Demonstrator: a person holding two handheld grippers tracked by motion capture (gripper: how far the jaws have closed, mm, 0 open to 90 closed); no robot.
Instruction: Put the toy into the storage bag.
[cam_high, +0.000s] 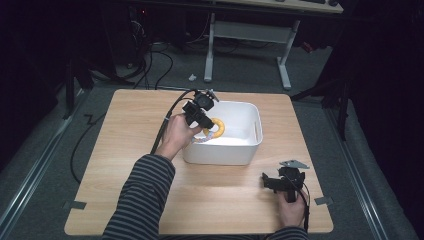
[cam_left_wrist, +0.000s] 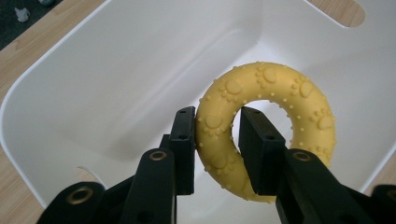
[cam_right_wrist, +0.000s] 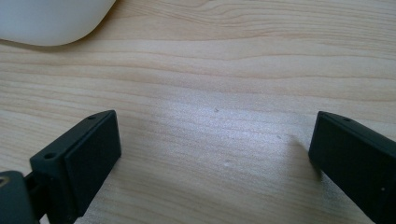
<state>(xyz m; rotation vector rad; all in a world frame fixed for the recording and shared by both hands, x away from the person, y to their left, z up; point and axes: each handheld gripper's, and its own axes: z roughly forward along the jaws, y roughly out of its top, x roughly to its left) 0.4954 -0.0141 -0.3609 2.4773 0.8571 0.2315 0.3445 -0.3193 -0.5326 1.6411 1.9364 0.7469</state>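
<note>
A yellow rubber ring (cam_left_wrist: 266, 116) with paw prints moulded on it hangs inside the white tub (cam_left_wrist: 116, 84). My left gripper (cam_left_wrist: 217, 140) is shut on the ring's near side, one jaw outside it and one through its hole. From above, the left gripper (cam_high: 204, 121) reaches over the tub's left rim (cam_high: 190, 150) with the yellow ring (cam_high: 217, 127) below it. My right gripper (cam_high: 272, 181) rests low over the wooden table near the front right. In the right gripper view its jaws stand wide apart over bare wood, the right gripper (cam_right_wrist: 212, 158) open with nothing between them.
The white tub stands at the middle of the wooden table (cam_high: 125, 150), and a corner of it (cam_right_wrist: 51, 21) shows in the right gripper view. A cut-out handle (cam_left_wrist: 348, 11) opens in its far wall. Table legs and cables (cam_high: 165, 65) lie on the floor beyond.
</note>
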